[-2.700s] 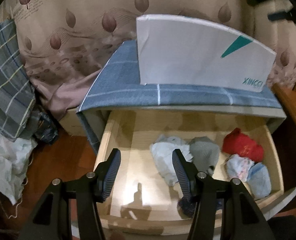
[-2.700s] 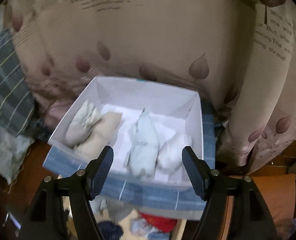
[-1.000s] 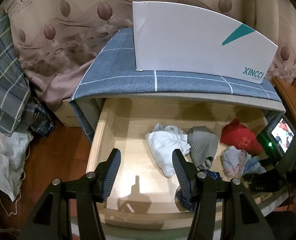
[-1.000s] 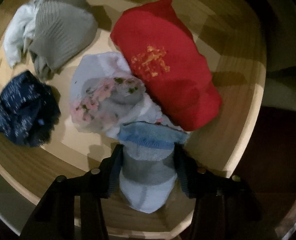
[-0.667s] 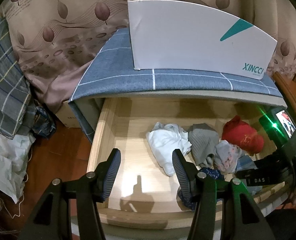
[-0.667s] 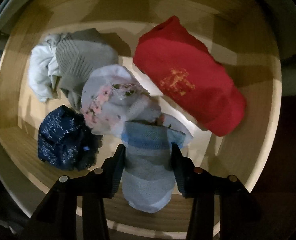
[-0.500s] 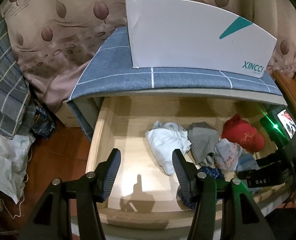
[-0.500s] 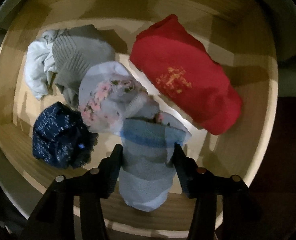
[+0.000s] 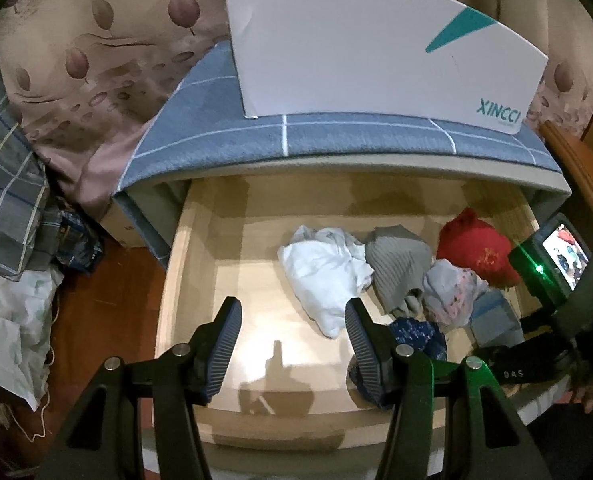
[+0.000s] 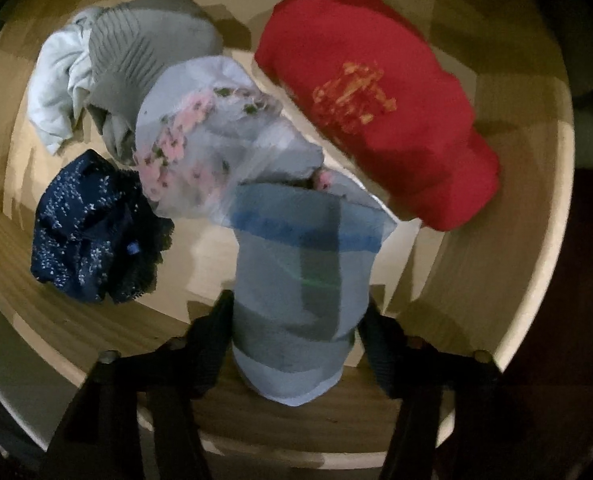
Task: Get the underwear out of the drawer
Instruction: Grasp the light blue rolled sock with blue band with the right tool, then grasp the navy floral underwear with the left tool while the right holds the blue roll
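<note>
While the left gripper (image 9: pixel 292 344) waits spread, the right gripper (image 10: pixel 296 320) fingers now pinch the blue striped underwear (image 10: pixel 300 280), lifted slightly off the drawer (image 10: pixel 528 280) floor.

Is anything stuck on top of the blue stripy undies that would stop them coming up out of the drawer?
Nothing visible lies on the blue striped underwear. The right gripper already has it between its fingers. The floral underwear touches its far edge, maybe tucked slightly under it, so it might get dragged along. The wooden drawer is open above.
</note>
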The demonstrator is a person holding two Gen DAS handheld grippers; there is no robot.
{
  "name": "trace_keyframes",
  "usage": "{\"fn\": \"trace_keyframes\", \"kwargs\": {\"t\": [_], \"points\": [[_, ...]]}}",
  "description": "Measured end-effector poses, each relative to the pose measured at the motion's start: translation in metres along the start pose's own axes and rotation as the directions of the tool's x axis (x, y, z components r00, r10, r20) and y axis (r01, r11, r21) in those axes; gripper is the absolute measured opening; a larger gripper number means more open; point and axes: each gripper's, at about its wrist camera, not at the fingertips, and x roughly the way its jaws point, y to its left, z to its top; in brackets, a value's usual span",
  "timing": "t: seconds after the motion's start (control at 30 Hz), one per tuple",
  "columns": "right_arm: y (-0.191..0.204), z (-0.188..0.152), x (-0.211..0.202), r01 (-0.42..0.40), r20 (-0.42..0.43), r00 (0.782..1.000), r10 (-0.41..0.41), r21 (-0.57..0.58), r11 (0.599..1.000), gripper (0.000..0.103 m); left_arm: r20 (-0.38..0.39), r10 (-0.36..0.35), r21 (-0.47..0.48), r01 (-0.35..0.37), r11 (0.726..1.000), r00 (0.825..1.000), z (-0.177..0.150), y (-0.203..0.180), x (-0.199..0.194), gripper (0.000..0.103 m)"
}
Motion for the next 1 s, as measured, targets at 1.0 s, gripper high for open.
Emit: {"fn": "trace_keyframes", "kwargs": {"t": [1.0], "points": [[-0.080, -0.062, -0.058, -0.222, 0.299, 0.943, 0.147, 0.234, 0.946, 0.041, -0.373, -0.236, 0.010, 0.258, 0.966, 0.897, -0.011, -0.040, 0.055, 0.061]]}}
